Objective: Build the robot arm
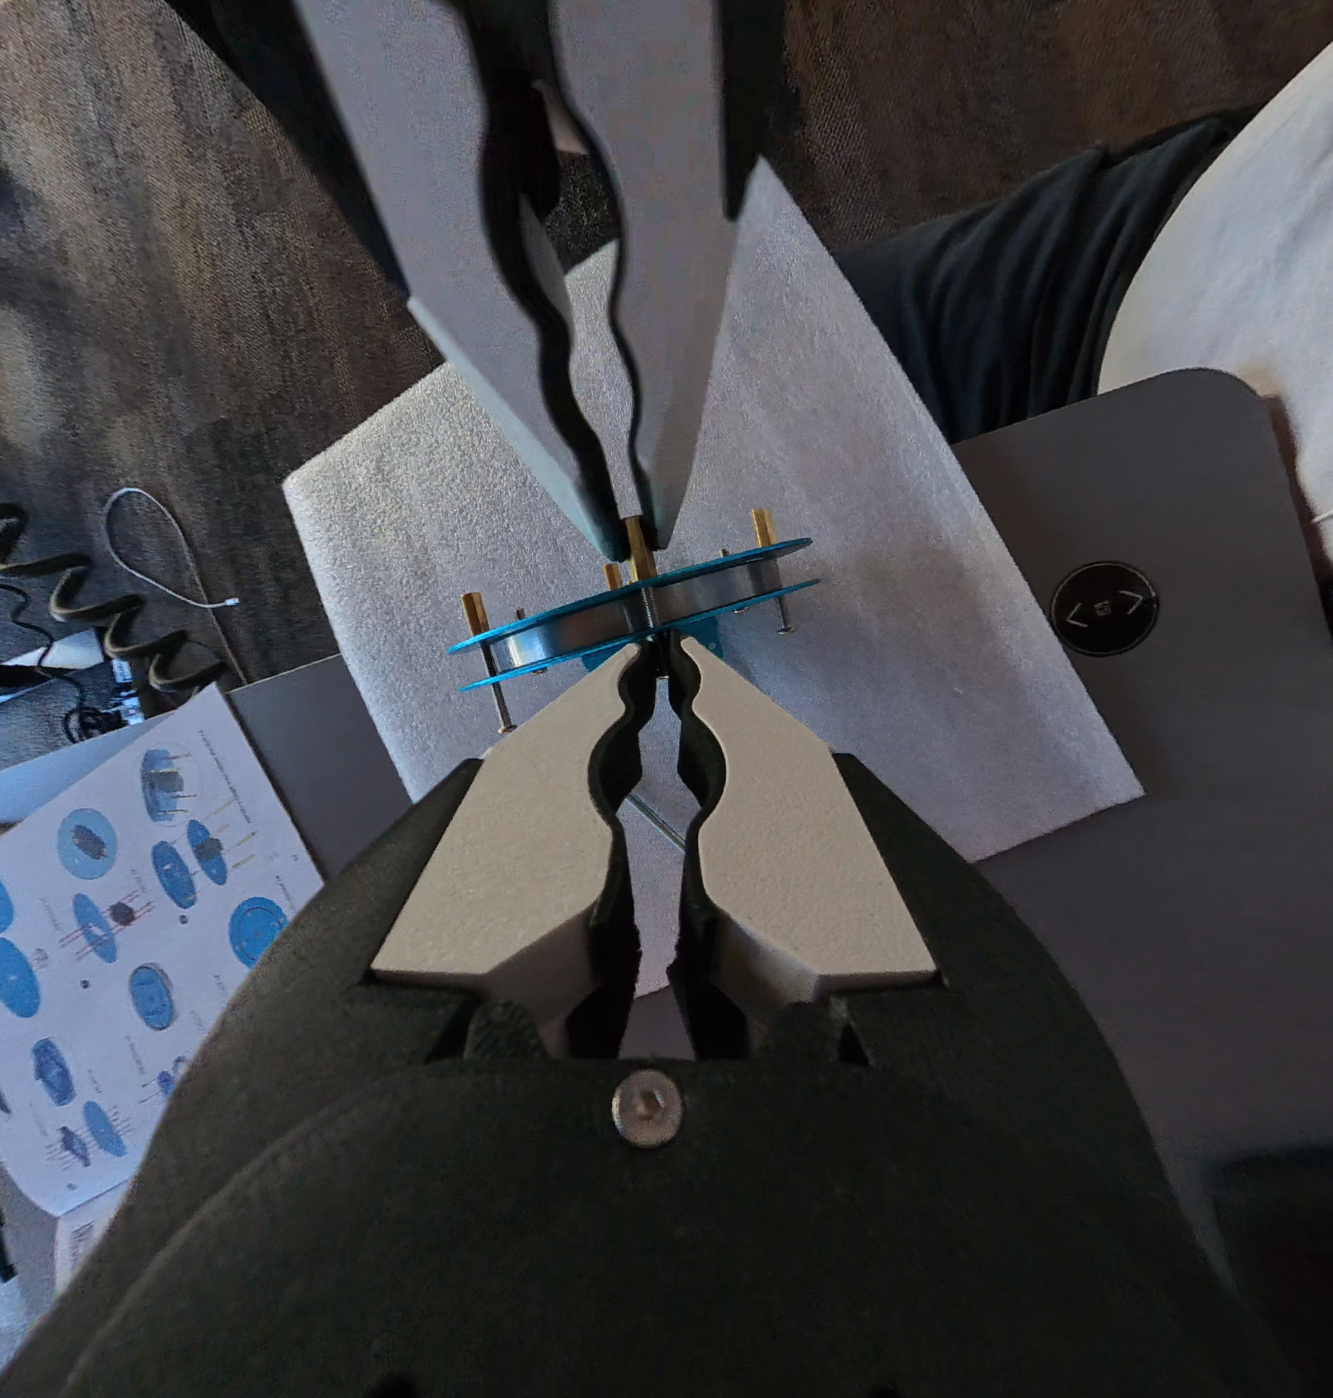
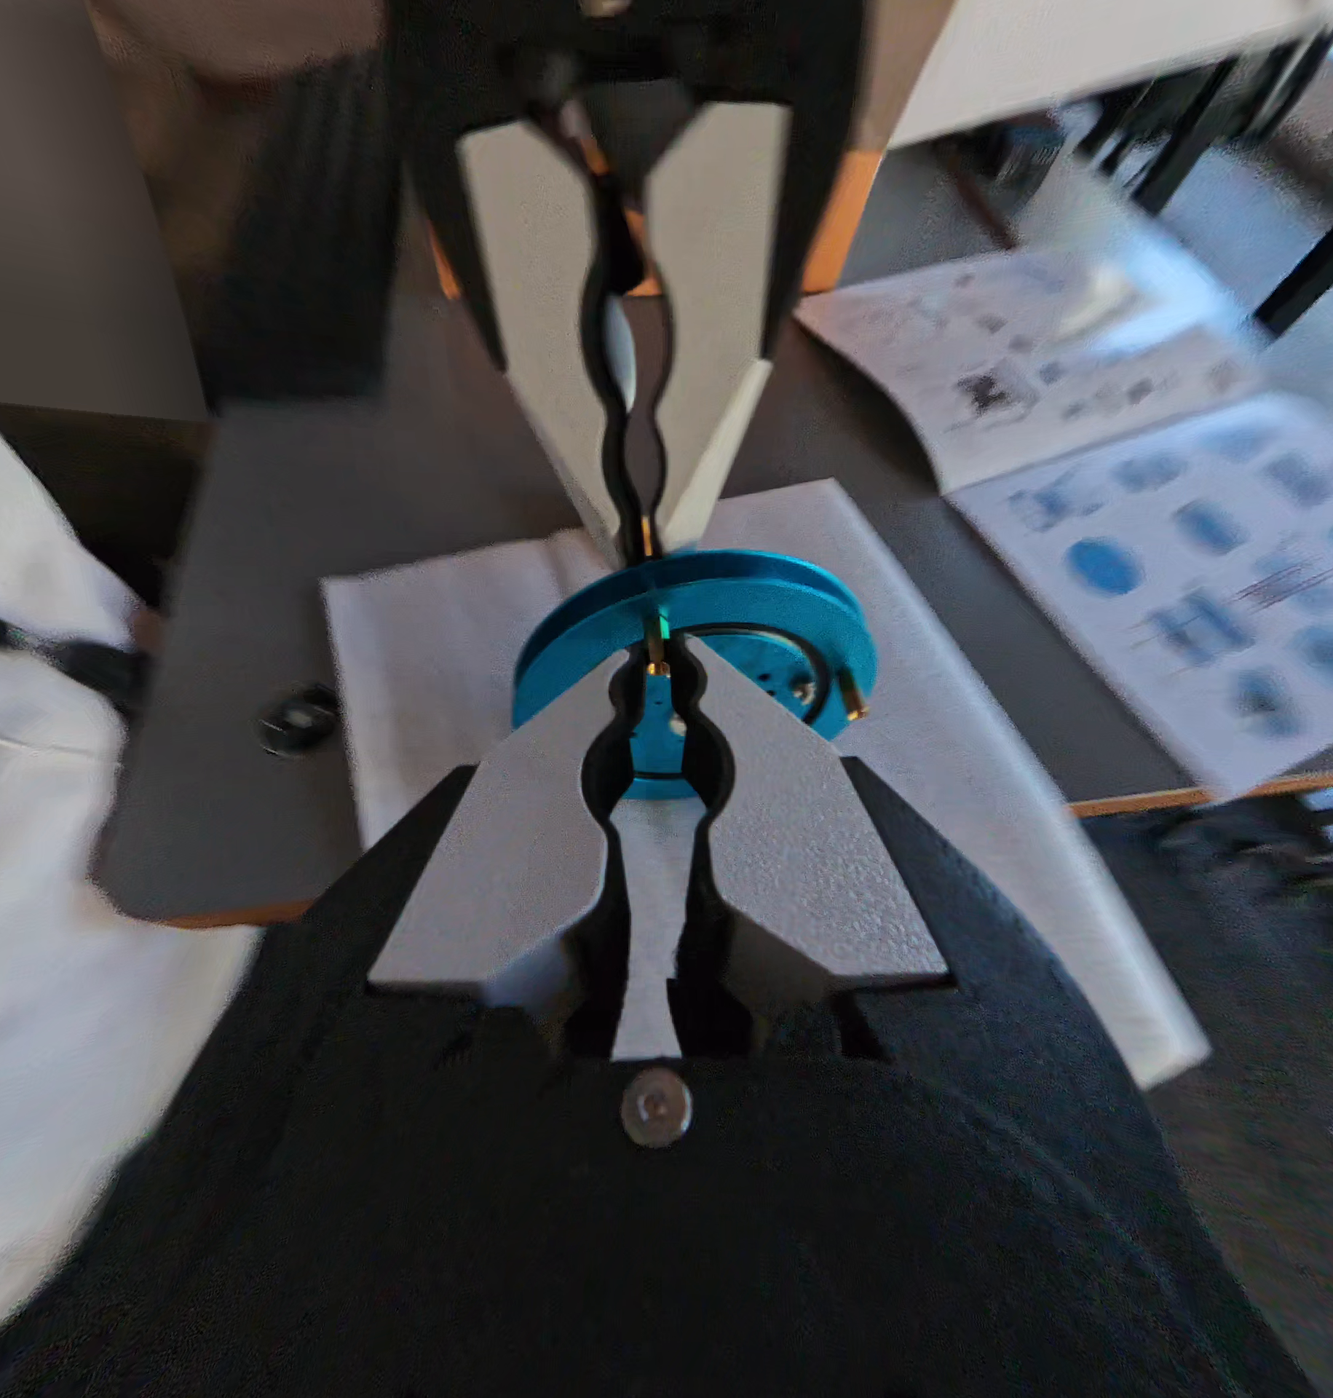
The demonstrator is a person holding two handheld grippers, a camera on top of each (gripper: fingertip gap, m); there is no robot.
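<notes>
A blue disc assembly [image 1: 633,605] is held above a white foam sheet [image 1: 913,643]. It has two round blue plates with a silver ring between them, plus brass standoffs and long screws. My left gripper [image 1: 657,652] comes from below and is shut on a screw under the lower plate. My right gripper [image 1: 637,533] comes from above and is shut on a brass standoff [image 1: 637,548] on the upper plate. In the blurred right wrist view, my right gripper [image 2: 659,666] pinches that standoff [image 2: 657,652] on the blue assembly [image 2: 761,605]. The left gripper [image 2: 646,541] grips the far side.
The foam sheet [image 2: 436,643] lies on a grey table [image 1: 1177,945] with a round black button [image 1: 1104,607]. An instruction sheet with blue pictures [image 1: 118,945] lies beside it. A person in white clothing [image 1: 1268,227] stands close. A coiled black cable [image 1: 88,605] lies on the carpet. Left and right tips are no more than a few centimetres apart.
</notes>
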